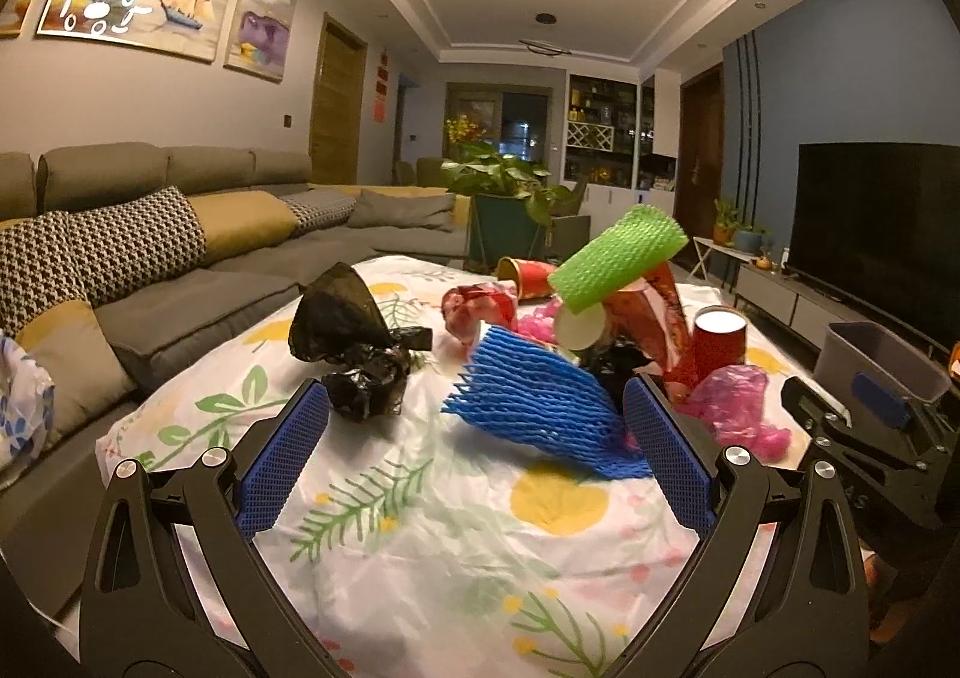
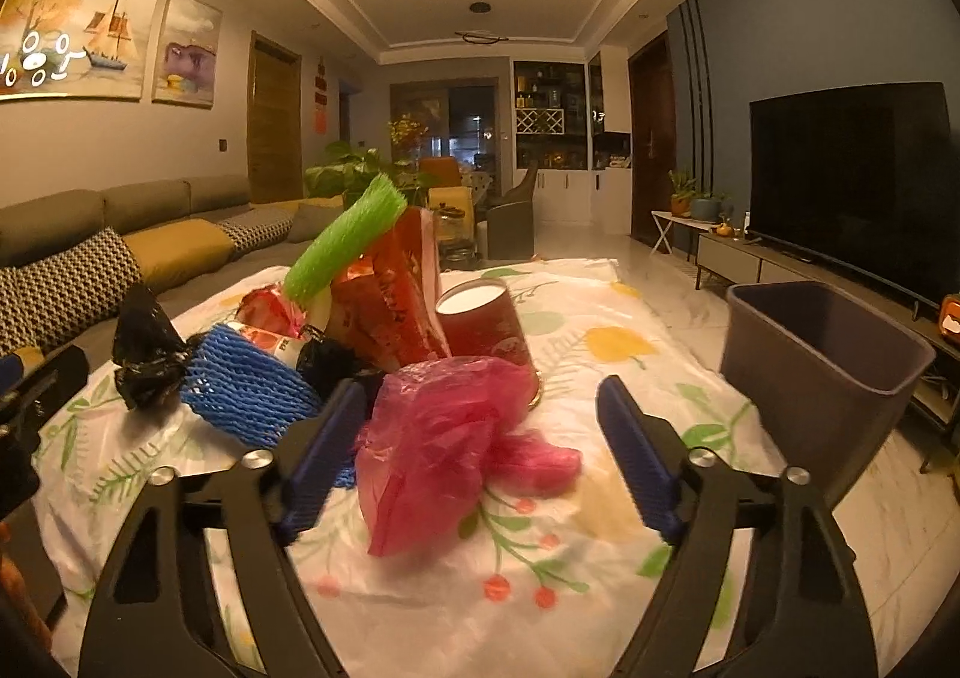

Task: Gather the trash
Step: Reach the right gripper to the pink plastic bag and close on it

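Where the floral cloth [image 1: 420, 528] covers the table, a heap of trash sits mid-cloth, taken here as the landmark.

Heap contents: blue foam net [image 1: 534, 408] at its near edge; green foam net [image 1: 618, 258] propped on top; red wrapper [image 1: 654, 312] leaning under the green net; red cup [image 1: 720, 339] upright on the heap's right; a second red cup [image 1: 528, 276] lying behind; pink bag [image 2: 444, 438] at the heap's near right; black bag [image 1: 348, 336] just left of the heap, apart from the blue net.

Left gripper [image 1: 477, 408]: jaws wide apart, nothing held, the blue net between its pads without a clear touch.

Right gripper [image 2: 483, 402]: jaws wide apart, straddling the pink bag, not clamped.

Grey bin [image 2: 822, 354]: right of the heap, beyond the cloth's edge.

Sofa [image 1: 180, 258]: left of the heap.
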A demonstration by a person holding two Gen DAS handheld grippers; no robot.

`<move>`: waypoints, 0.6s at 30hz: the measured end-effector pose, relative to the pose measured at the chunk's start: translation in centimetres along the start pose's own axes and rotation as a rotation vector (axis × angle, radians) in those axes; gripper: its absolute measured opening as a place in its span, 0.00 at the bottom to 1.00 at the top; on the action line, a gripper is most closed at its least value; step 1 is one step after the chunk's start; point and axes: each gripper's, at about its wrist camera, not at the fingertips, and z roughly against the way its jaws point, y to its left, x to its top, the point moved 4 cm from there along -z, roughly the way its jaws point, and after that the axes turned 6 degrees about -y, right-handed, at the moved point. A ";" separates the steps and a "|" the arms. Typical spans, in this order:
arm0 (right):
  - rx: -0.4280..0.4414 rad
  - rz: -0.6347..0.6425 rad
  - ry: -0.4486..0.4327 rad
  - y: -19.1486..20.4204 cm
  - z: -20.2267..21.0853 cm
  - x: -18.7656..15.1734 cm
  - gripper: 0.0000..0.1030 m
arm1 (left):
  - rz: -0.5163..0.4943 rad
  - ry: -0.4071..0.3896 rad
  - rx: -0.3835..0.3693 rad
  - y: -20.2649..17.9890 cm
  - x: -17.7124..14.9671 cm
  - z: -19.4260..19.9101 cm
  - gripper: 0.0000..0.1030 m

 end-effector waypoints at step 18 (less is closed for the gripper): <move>0.049 0.029 0.049 1.7 -4.4 -2.3 0.09 | 0.015 0.061 0.005 2.0 -2.1 -5.5 0.86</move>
